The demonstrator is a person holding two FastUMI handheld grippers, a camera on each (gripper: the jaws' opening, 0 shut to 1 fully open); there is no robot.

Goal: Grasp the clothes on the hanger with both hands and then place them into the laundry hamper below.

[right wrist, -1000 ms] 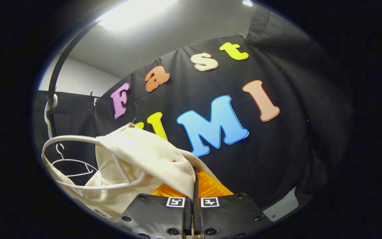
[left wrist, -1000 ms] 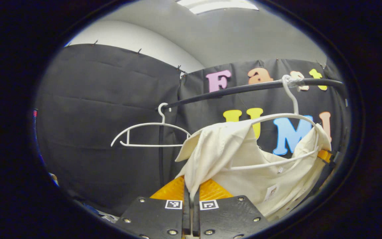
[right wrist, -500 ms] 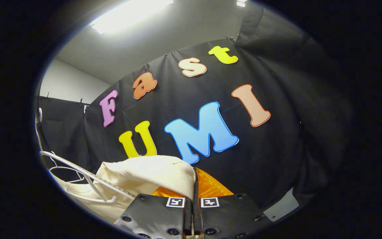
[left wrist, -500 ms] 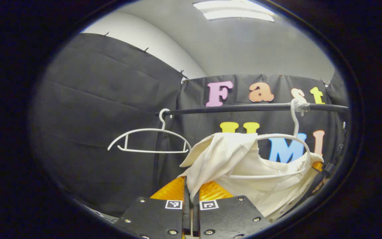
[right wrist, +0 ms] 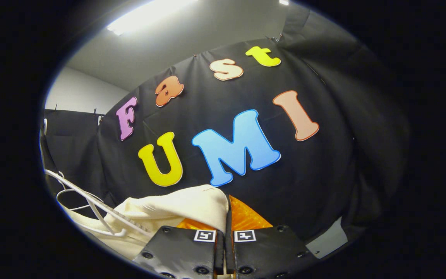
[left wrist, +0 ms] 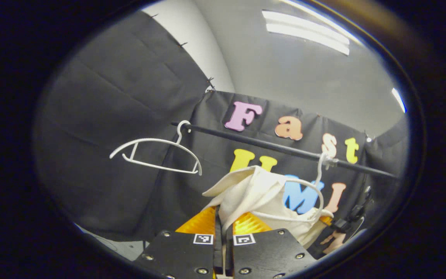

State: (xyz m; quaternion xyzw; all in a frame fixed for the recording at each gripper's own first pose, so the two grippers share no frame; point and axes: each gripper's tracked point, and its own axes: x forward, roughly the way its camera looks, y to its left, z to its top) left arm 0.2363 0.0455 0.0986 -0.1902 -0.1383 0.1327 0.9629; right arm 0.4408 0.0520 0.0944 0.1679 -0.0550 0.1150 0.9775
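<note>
A cream-coloured garment [left wrist: 261, 193] is bunched around a white hanger [left wrist: 316, 193] that hooks on the black rail [left wrist: 269, 146]. My left gripper [left wrist: 223, 217] is shut on a fold of the garment's near shoulder. My right gripper [right wrist: 229, 217] is shut on the garment [right wrist: 176, 207] at its other shoulder, with the white hanger [right wrist: 91, 205] beside the cloth at the lower left. In the left gripper view the right gripper [left wrist: 341, 224] and the hand holding it appear at the garment's far side. The hamper is out of sight.
A second, bare white hanger [left wrist: 155, 153] hangs at the rail's left end. Black cloth walls close in the booth behind and to the sides. A bright ceiling light [left wrist: 304, 31] is overhead.
Both grippers have dropped lower with the garment still held. The rail and hangers now sit farther off and higher in the left gripper view. The cloth has slid lower in the right gripper view.
</note>
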